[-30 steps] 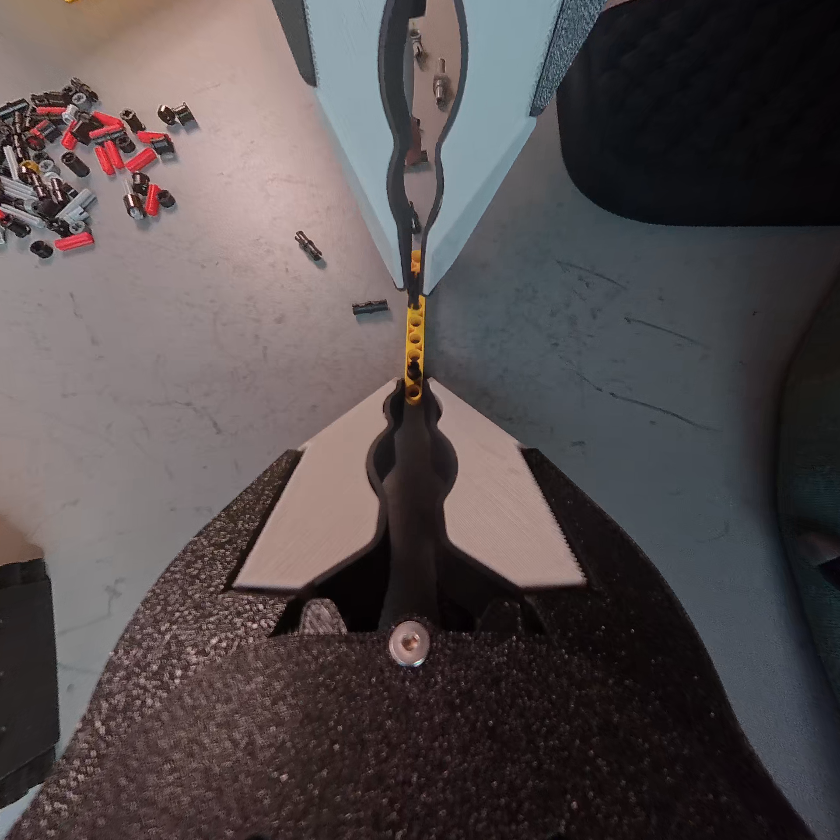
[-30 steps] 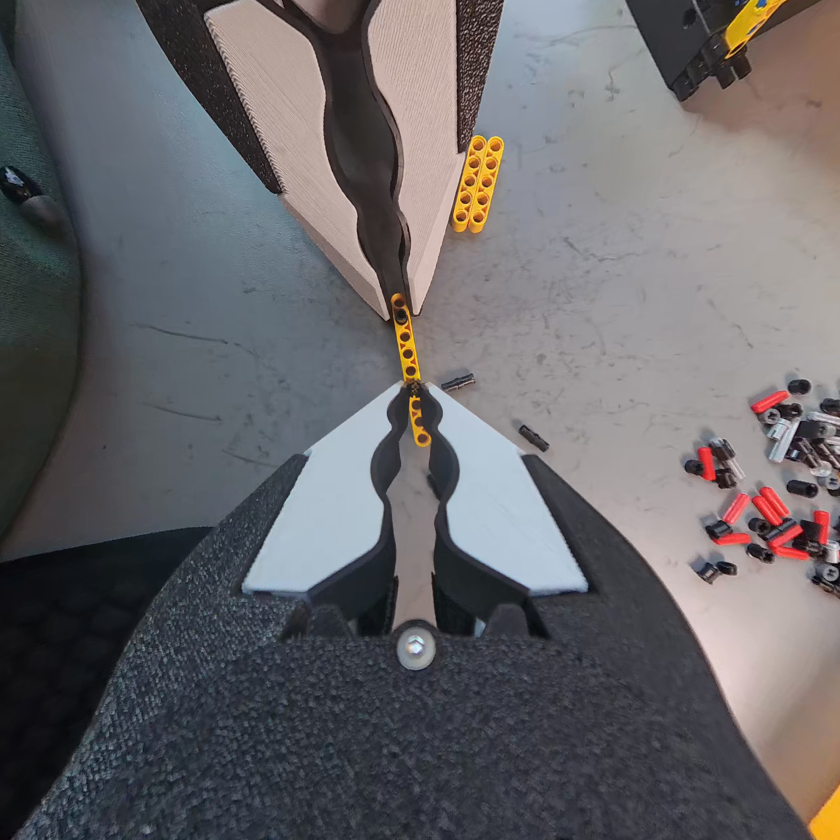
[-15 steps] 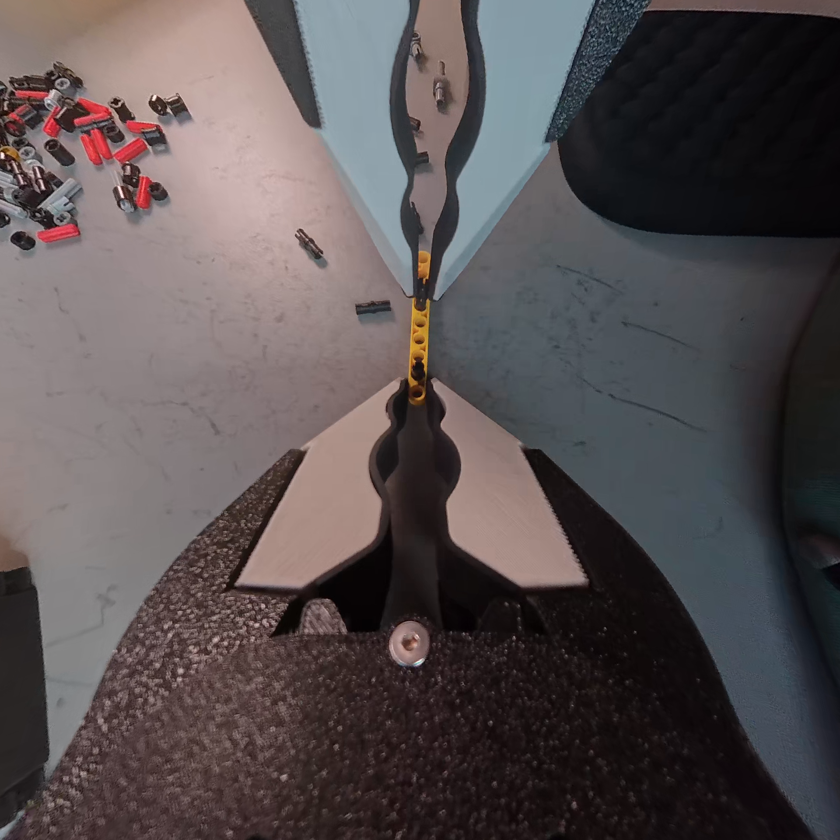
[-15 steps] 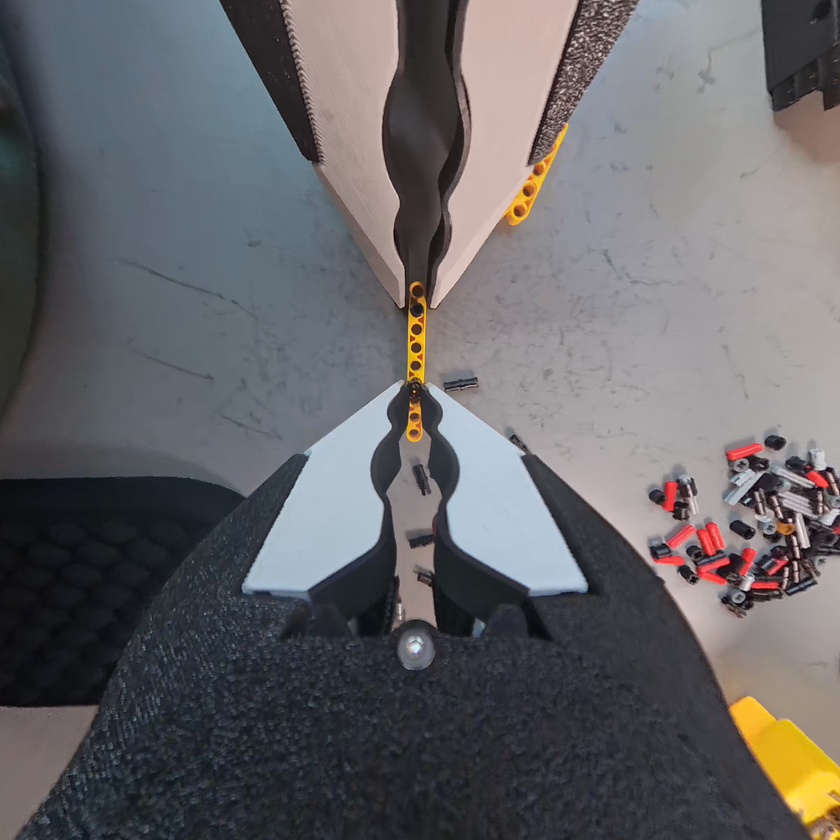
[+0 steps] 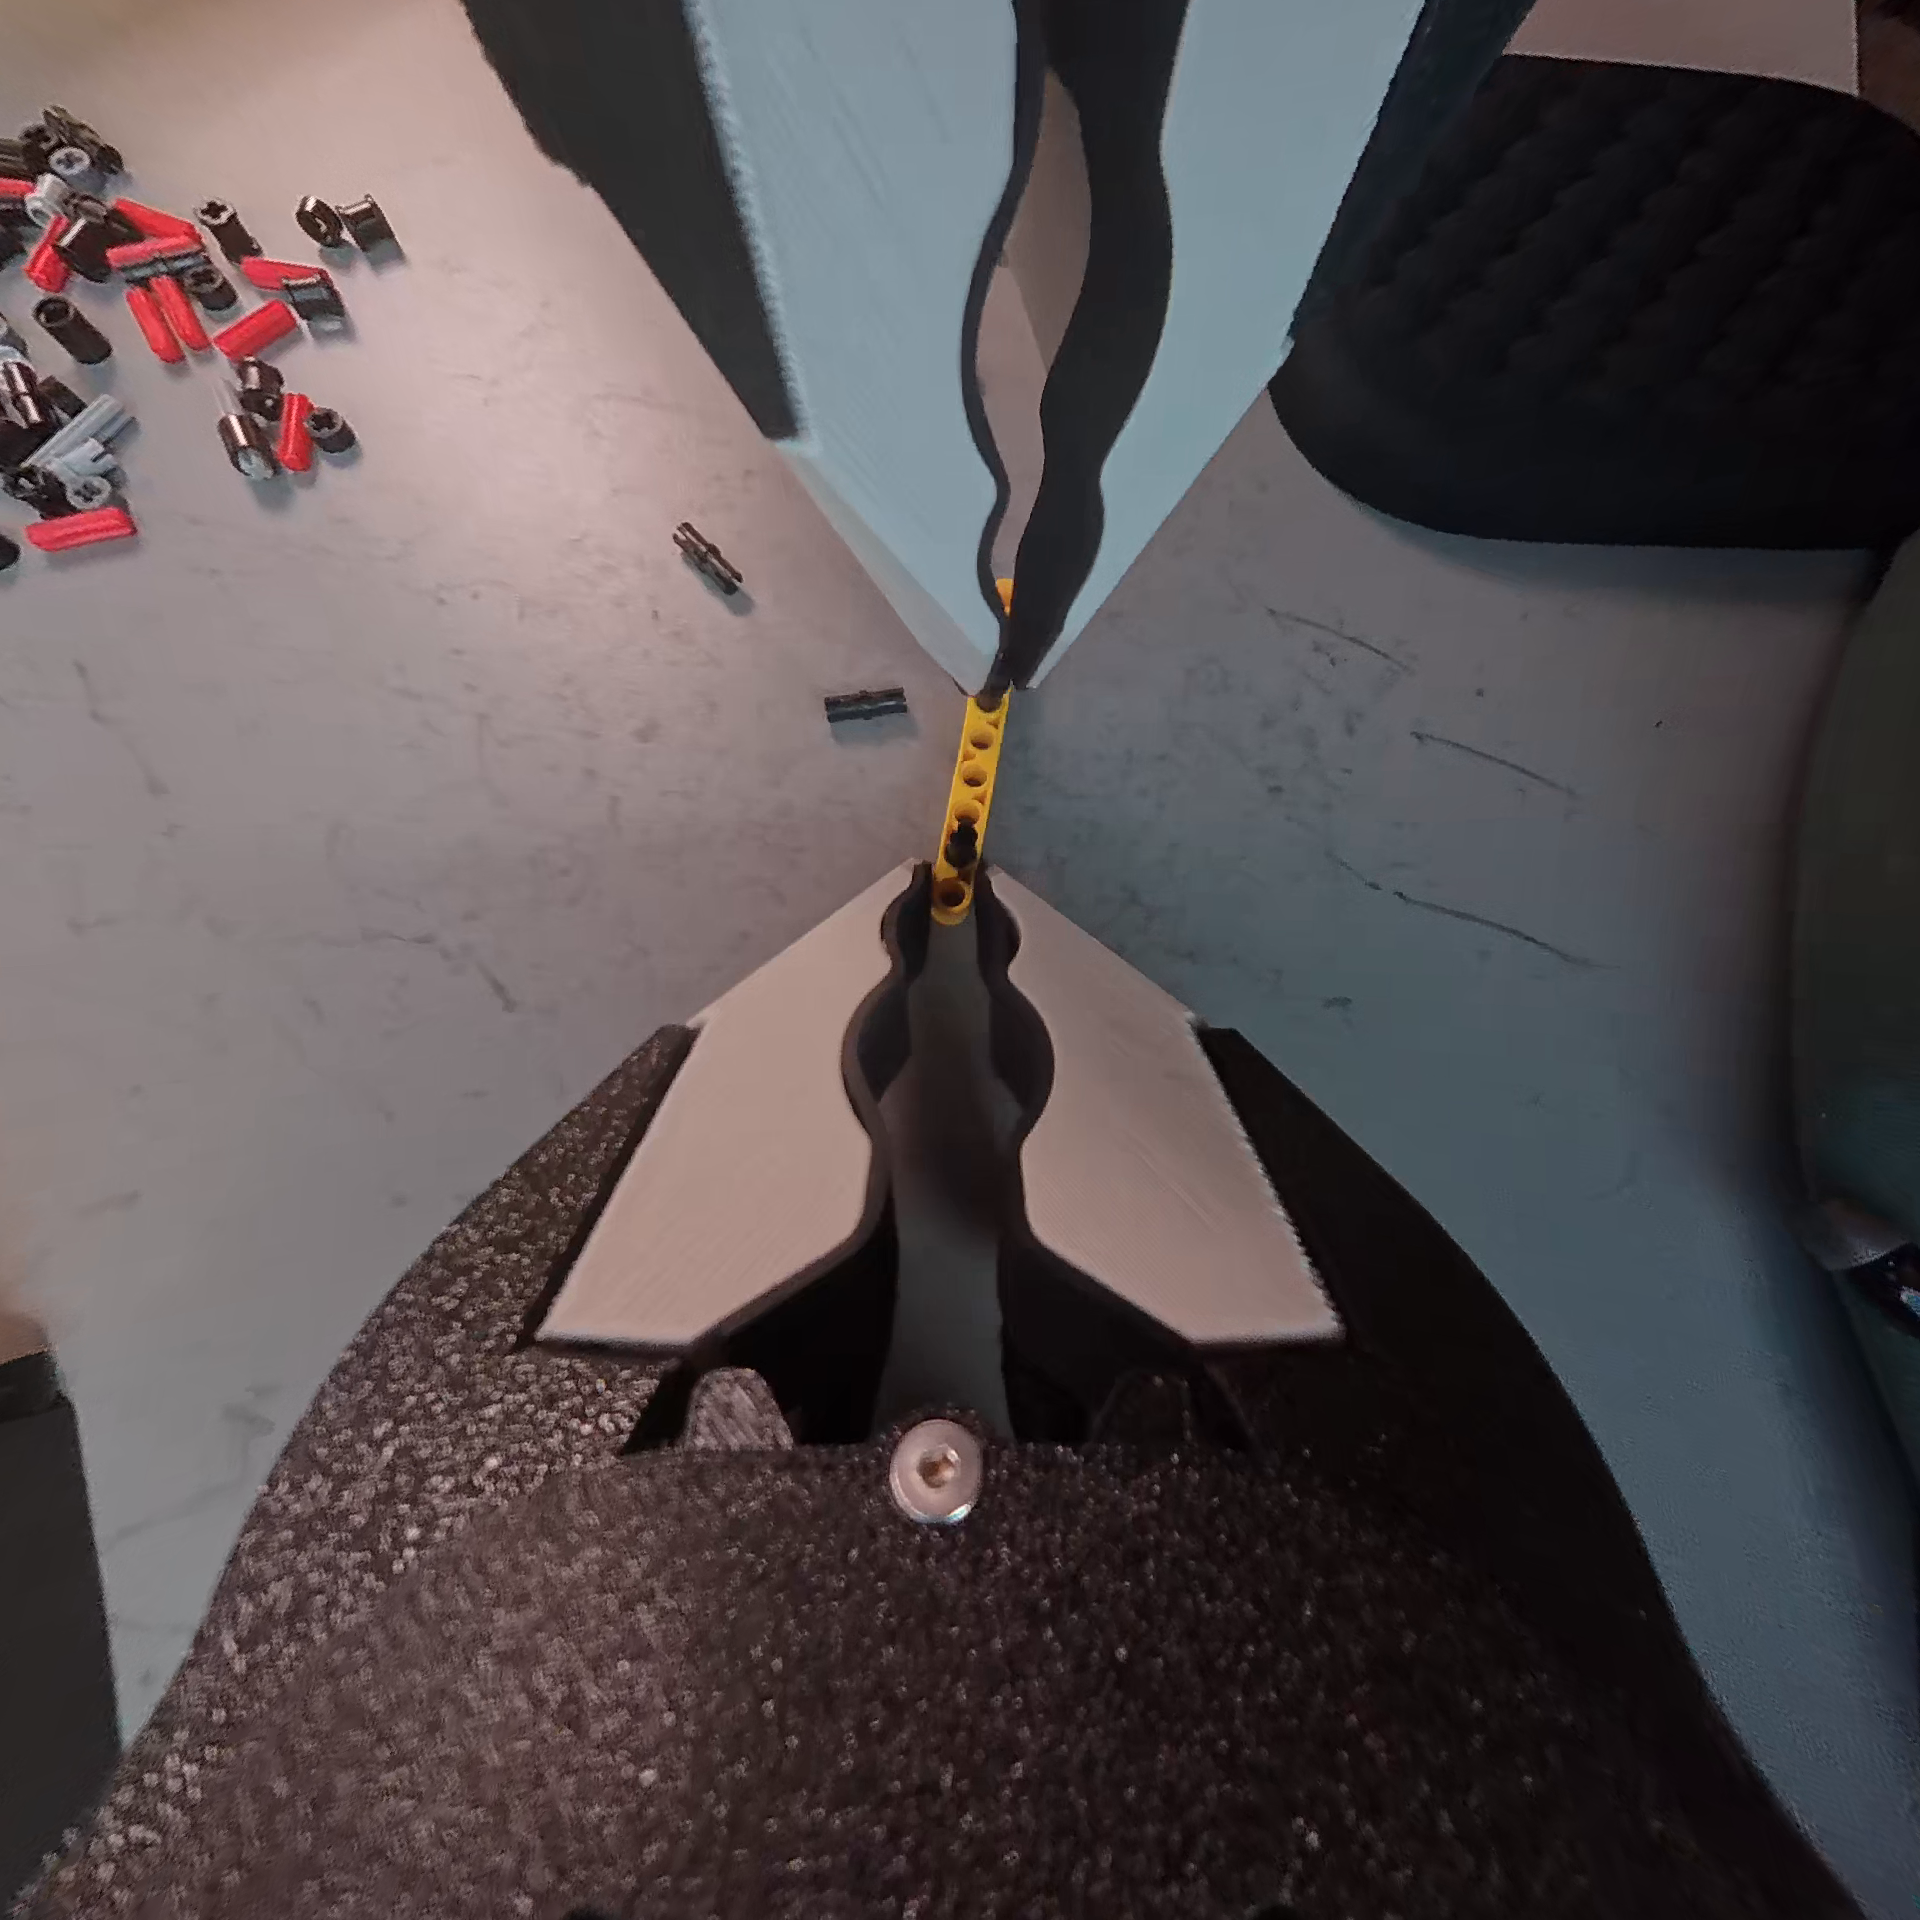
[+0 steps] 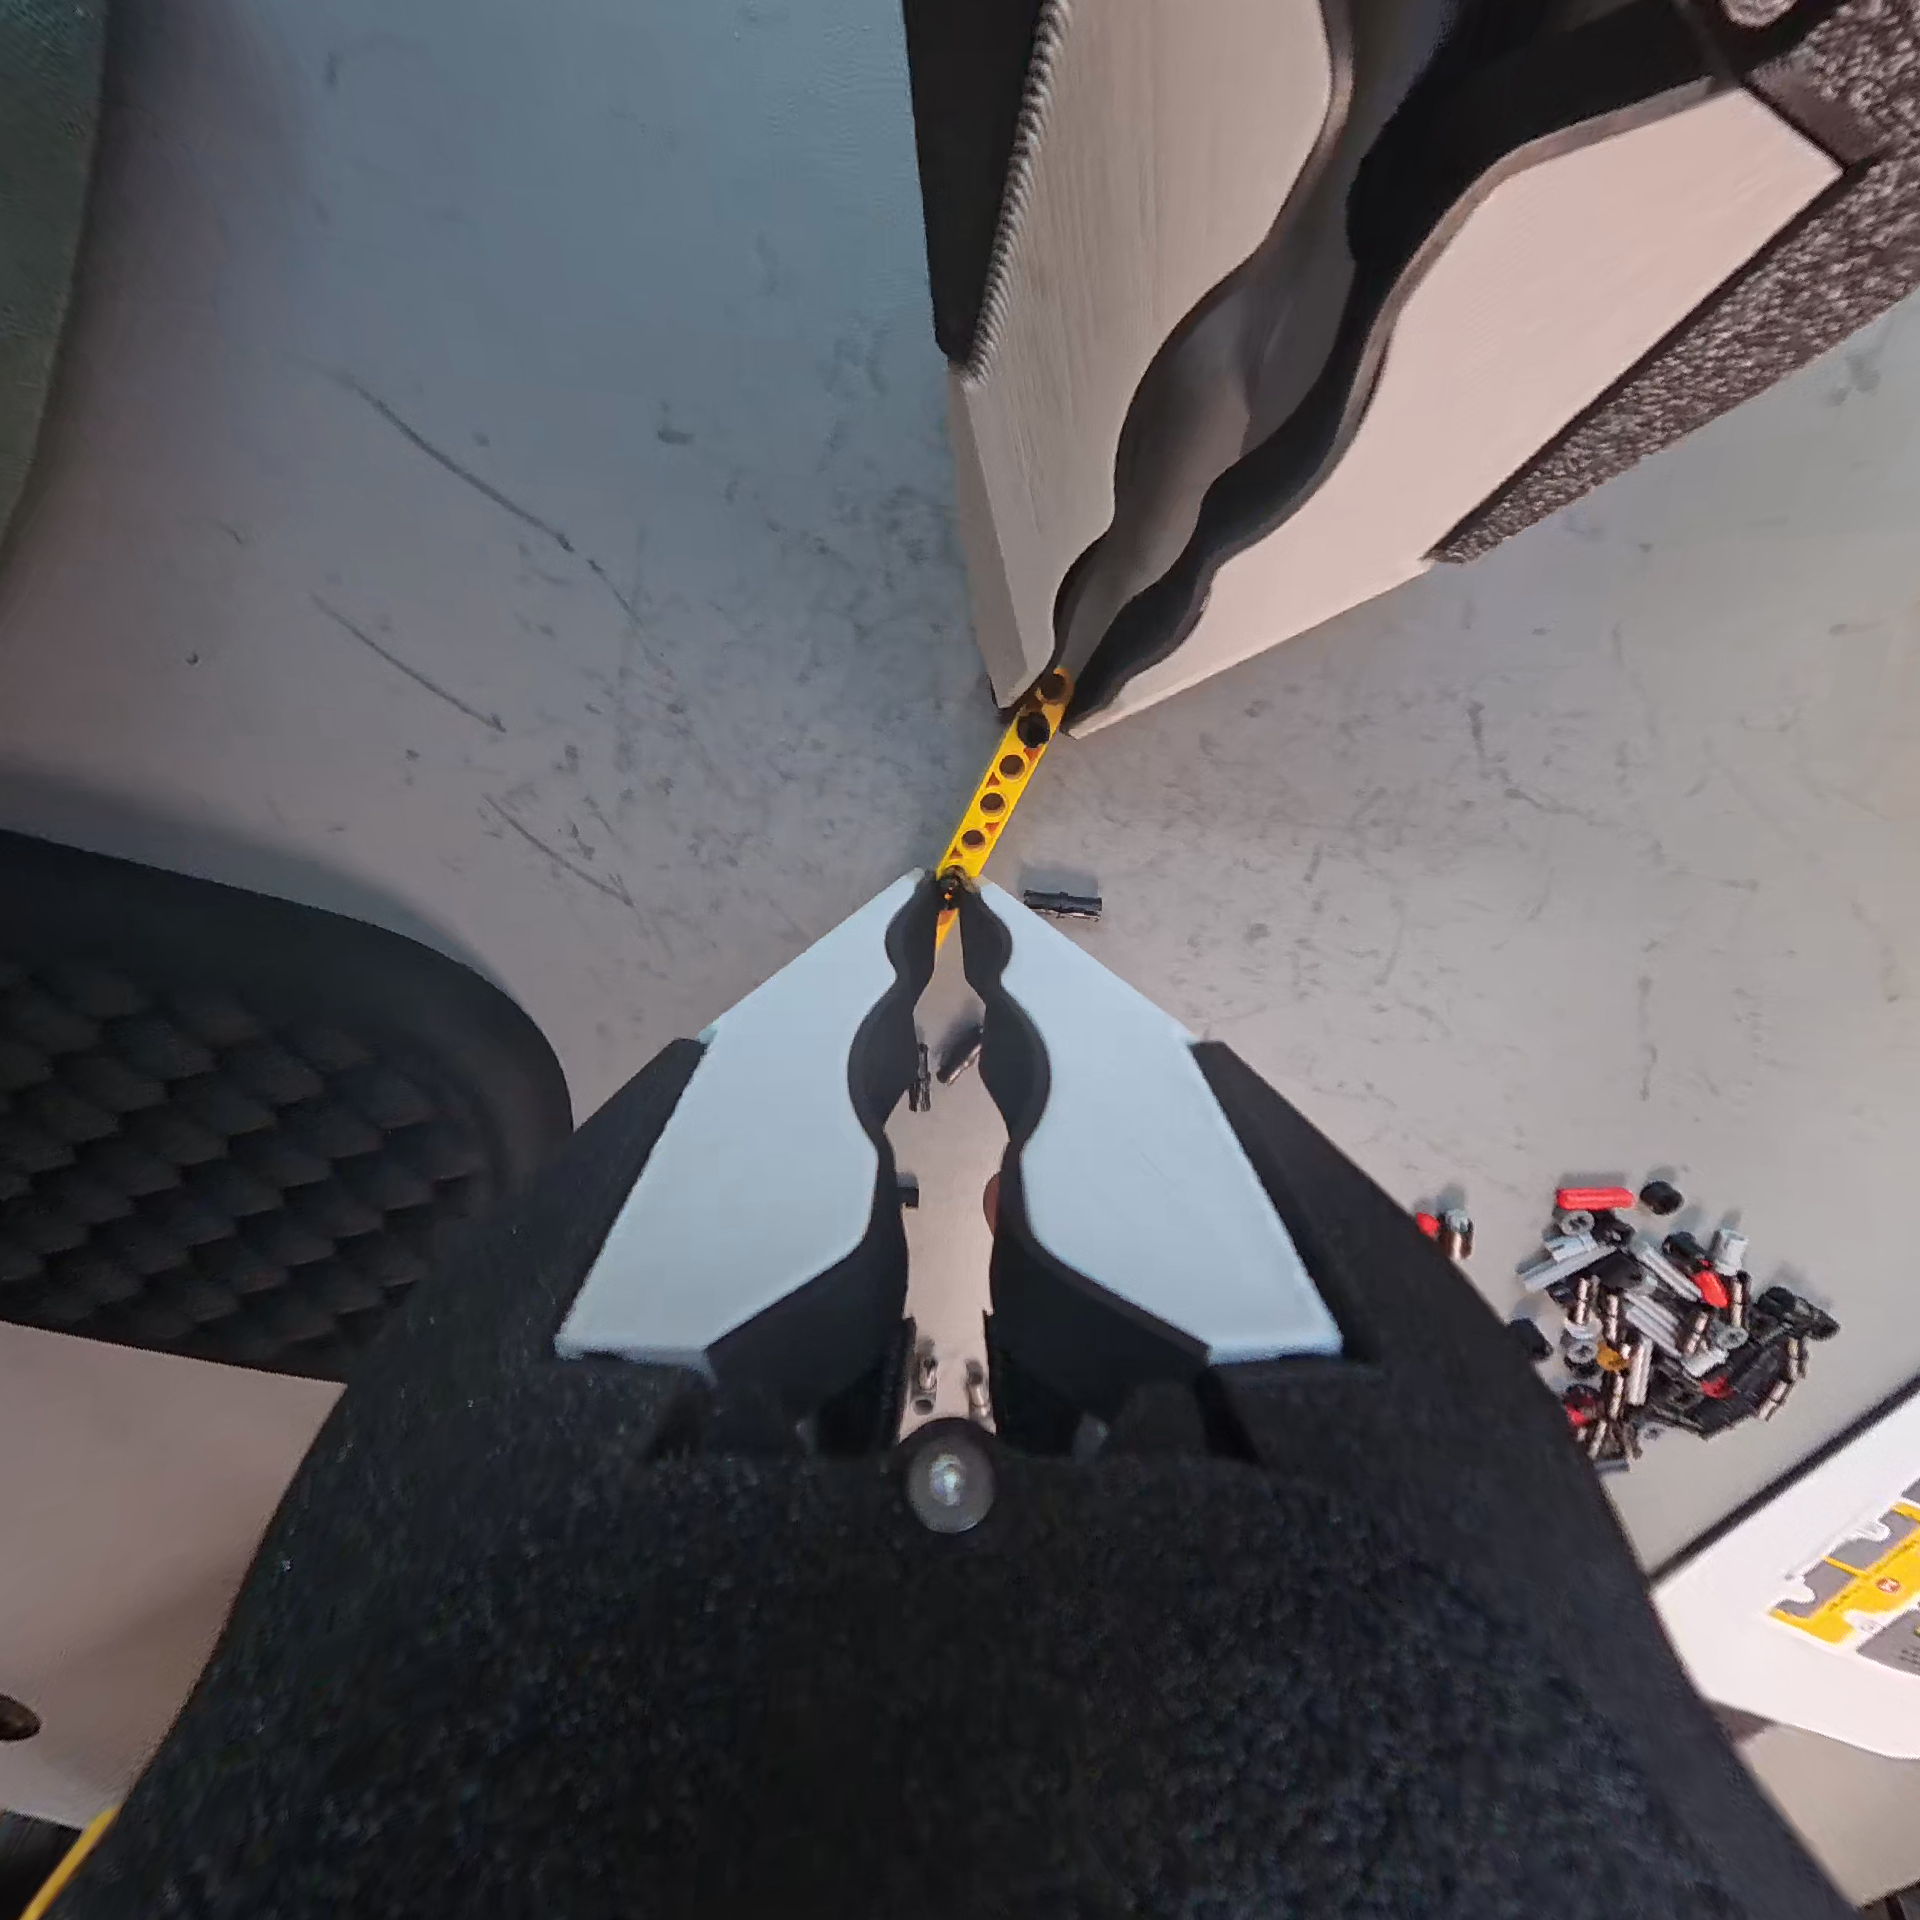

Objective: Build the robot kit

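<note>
- A scuffed, pale grey tabletop (image 5: 416, 935) lies under both views, with a dark padded seat (image 5: 1621, 312) at its edge.
- The left gripper (image 5: 951, 894) is closed on one end of a thin yellow beam with holes (image 5: 974, 774), which is held above the tabletop.
- The right gripper (image 6: 948, 891) is closed on the opposite end of the same beam, so the beam spans the short gap between the two grippers, tip to tip.
- A small black pin (image 5: 964, 840) is seen seated in a hole of the beam just ahead of the left gripper's tips.
- In the right wrist view the beam runs at a slant, so the grippers are not quite in line.
- Judged from the narrow bite at each end, the hold is best kept firm and steady, and twisting between the two grippers is best avoided, as the beam could slip out.
- Two loose black pins (image 5: 865, 704) (image 5: 708, 544) lie on the tabletop just beside the grippers.
- Further off, a pile of red, black and grey connector parts (image 5: 156, 312) is scattered.
- A printed white sheet (image 6: 1829, 1600) lies at the edge of the right wrist view.
</note>
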Available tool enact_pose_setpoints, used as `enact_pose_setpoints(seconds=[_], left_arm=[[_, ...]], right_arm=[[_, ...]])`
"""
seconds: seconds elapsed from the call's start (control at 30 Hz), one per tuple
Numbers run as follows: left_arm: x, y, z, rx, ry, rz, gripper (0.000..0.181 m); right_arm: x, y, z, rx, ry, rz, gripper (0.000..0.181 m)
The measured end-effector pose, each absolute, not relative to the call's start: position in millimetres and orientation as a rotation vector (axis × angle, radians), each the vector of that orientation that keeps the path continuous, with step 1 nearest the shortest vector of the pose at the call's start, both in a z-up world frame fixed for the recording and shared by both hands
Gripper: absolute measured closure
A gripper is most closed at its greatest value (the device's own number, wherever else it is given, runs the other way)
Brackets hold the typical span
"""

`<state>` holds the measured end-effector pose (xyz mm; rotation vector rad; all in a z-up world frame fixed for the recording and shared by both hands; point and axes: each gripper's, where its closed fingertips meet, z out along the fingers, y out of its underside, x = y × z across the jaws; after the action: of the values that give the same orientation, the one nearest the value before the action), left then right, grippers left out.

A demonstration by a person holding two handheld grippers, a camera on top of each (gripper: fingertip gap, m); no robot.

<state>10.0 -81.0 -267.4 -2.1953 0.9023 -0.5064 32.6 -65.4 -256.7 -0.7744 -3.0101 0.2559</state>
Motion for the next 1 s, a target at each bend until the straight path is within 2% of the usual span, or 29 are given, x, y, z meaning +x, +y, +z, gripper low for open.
enact_pose_setpoints(seconds=[0.23, 0.5, 0.57, 0.7, 1.0], left_arm=[[9.3, -80.8, -267.5, -2.204, 0.894, -0.533, 0.174], [10.2, -81.8, -268.0, -2.192, 0.913, -0.506, 0.174], [10.3, -81.8, -268.0, -2.189, 0.918, -0.496, 0.174], [10.4, -81.8, -268.1, -2.19, 0.917, -0.501, 0.174], [10.4, -81.8, -268.4, -2.19, 0.919, -0.497, 0.174]], right_arm=[[33.3, -66.2, -263.3, -0.792, -3.018, 0.27, 0.178], [32.7, -65.2, -262.3, -1.007, -2.822, 0.409, 0.177], [34.7, -63.1, -259.5, -1.029, -2.783, 0.428, 0.169], [32.3, -60.6, -257.2, -1.091, -2.709, 0.467, 0.177], [32.7, -62.3, -258.6, -1.182, -2.759, 0.502, 0.18]])
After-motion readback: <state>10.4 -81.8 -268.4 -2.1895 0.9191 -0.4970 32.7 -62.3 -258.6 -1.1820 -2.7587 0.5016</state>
